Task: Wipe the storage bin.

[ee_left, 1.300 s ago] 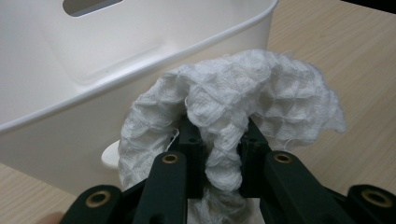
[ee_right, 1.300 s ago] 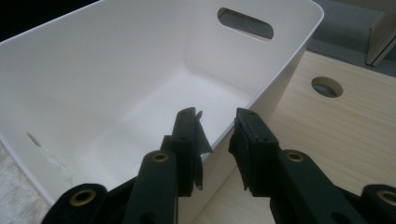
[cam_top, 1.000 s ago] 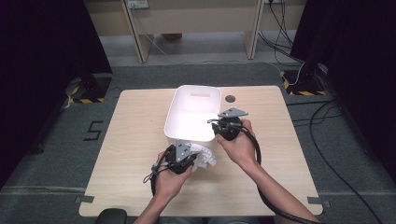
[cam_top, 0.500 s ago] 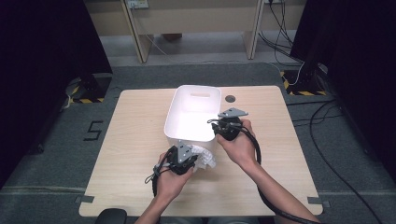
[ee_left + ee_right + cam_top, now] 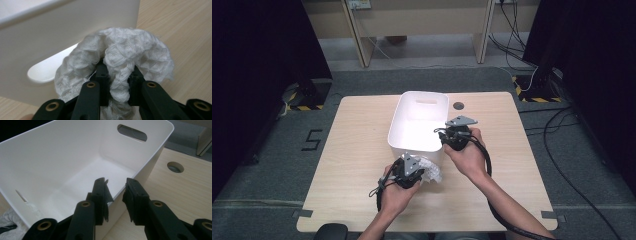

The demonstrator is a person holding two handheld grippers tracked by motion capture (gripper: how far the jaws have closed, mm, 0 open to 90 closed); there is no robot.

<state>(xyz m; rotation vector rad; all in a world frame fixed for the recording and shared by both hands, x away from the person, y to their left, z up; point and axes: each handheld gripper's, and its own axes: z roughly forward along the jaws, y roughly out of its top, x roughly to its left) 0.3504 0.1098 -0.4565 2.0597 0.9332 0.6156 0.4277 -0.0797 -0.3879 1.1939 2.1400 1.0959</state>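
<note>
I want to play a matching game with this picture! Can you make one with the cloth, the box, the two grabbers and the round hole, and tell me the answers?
Things:
1. white cloth
2. white box
3. right gripper
4. round hole

Places or states:
A. in the table top, beyond the box
B. pinched in the left gripper
C. standing empty on the table
D. jaws either side of the box's wall

Pairs: 1-B, 2-C, 3-D, 4-A
</note>
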